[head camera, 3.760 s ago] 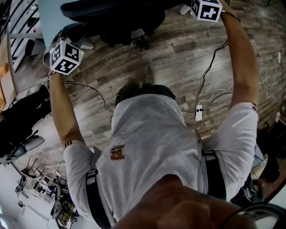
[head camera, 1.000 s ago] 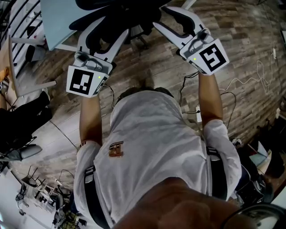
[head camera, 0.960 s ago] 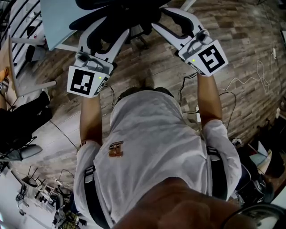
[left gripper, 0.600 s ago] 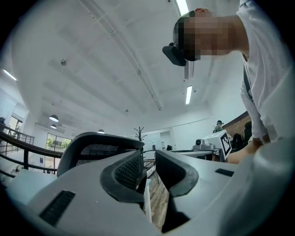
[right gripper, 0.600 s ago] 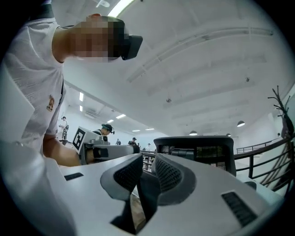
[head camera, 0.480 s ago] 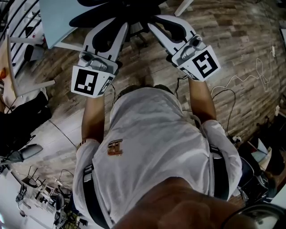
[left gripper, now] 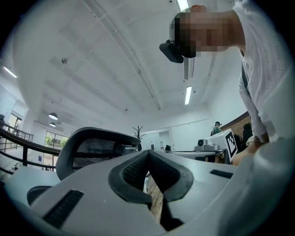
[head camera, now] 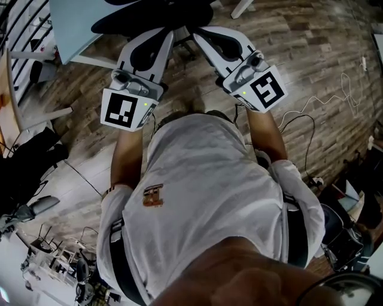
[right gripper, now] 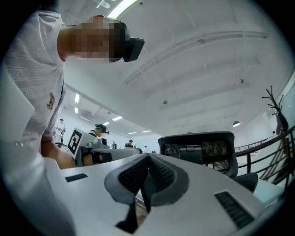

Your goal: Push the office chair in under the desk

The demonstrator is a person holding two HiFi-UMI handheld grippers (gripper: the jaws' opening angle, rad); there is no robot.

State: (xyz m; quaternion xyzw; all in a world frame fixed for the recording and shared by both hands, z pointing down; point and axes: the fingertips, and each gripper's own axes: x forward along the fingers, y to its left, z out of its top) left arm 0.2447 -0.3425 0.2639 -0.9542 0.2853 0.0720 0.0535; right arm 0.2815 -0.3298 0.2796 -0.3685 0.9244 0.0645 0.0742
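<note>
The black office chair [head camera: 149, 15] stands at the top of the head view, beside the light blue desk [head camera: 69, 24]. Its mesh backrest shows in the left gripper view [left gripper: 92, 147] and in the right gripper view [right gripper: 198, 150], some way beyond the jaws. My left gripper [head camera: 166, 34] and right gripper [head camera: 198, 33] point at the chair side by side, their tips close to its dark edge; I cannot tell if they touch it. Both have just been closing and are now shut, pads together, with nothing between them [left gripper: 148, 154] [right gripper: 148, 159].
Wood-plank floor [head camera: 311, 54] lies under me, with white cables [head camera: 311, 113] trailing at the right. Another dark chair [head camera: 24, 161] stands at the left. A railing [head camera: 24, 36] runs along the top left. People [right gripper: 99, 131] stand far off among other desks.
Both grippers' jaws went from spread wide to shut. Both hands drew a little closer together and lower in the head view; the right one shifted left.
</note>
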